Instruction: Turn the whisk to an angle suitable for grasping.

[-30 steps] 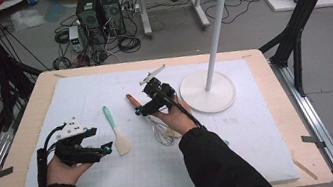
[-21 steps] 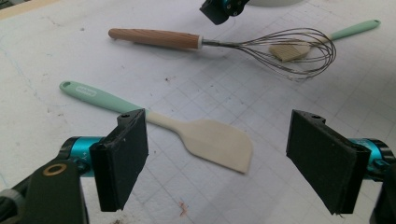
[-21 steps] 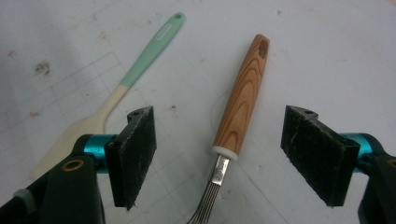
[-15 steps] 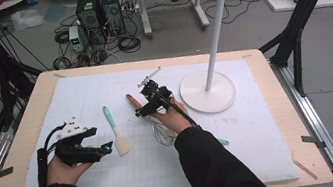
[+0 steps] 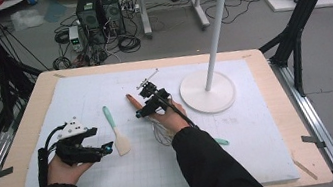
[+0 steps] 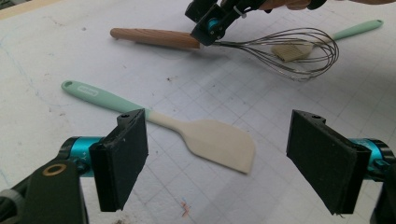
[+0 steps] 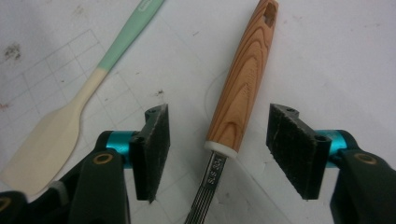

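White gridded mat [image 5: 263, 139] on a wooden table [image 5: 310, 151], taken as landmark. Near mat centre: whisk [image 7: 236, 116] with wooden handle and wire loops, lying flat, handle end pointing toward the far edge. Right gripper [image 5: 149, 107] lowered over the handle's lower end, jaws spread to either side of it just above the metal ferrule, neither pad touching yet; probably placed there for a firm hold close to the balance point. Left of mat centre: spatula [image 6: 187, 133] with mint handle and cream blade, flat, just beside the left gripper [image 6: 217, 158]. Left gripper resting low at the mat's left part, jaws wide apart, nothing between the pads, blade lying ahead of them; seemingly waiting. On the mat's far right part: white hook stand [image 5: 209, 74], upright on its round base, hooks bare, a likely hanging place for the utensils. Second mint-handled tool [image 6: 327, 39] behind the whisk wires, partly hidden.
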The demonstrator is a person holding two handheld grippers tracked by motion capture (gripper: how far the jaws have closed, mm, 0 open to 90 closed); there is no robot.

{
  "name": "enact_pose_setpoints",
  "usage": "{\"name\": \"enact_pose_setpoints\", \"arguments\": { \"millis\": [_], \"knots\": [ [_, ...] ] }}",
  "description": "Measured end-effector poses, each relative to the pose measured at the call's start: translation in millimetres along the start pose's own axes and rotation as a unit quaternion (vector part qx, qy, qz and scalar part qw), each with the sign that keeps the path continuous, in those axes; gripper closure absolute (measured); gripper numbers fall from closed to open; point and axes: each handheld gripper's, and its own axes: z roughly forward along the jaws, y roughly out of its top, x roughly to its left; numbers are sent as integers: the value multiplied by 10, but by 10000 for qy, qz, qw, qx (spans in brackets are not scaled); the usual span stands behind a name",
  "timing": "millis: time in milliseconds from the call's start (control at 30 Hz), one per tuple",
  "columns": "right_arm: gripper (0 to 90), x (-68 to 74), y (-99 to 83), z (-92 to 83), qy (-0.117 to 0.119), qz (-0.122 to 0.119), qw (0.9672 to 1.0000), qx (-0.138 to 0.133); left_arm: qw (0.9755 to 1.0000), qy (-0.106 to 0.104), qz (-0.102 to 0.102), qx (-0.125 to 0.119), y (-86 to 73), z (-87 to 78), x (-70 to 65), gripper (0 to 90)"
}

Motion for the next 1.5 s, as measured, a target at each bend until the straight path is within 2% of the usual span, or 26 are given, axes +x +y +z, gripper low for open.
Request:
{"name": "enact_pose_setpoints", "arguments": {
  "millis": [400, 700, 867, 1100, 1300, 1500],
  "knots": [
    [514, -14, 11, 76, -93, 169, 9996, 228, 10000, -5, 10, 28, -2, 5, -2, 210],
    [597, 1, 32, 134, -214, 155, 9991, 319, 10000, 6, 30, 56, -3, 12, -6, 210],
    [623, 24, 28, 171, -276, 281, 9983, 425, 10000, 13, 25, 54, -4, 13, -5, 211],
    [632, 17, 18, 174, -278, 401, 9979, 419, 10000, -4, 56, 64, -1, 13, -7, 212],
    [656, -15, 9, 148, -199, 606, 9972, 386, 10000, -7, 44, 60, 1, 16, -11, 213],
    [686, -20, 9, 134, -83, 672, 9971, 334, 10000, 3, 41, 52, 1, 15, -11, 213]
  ]
}}
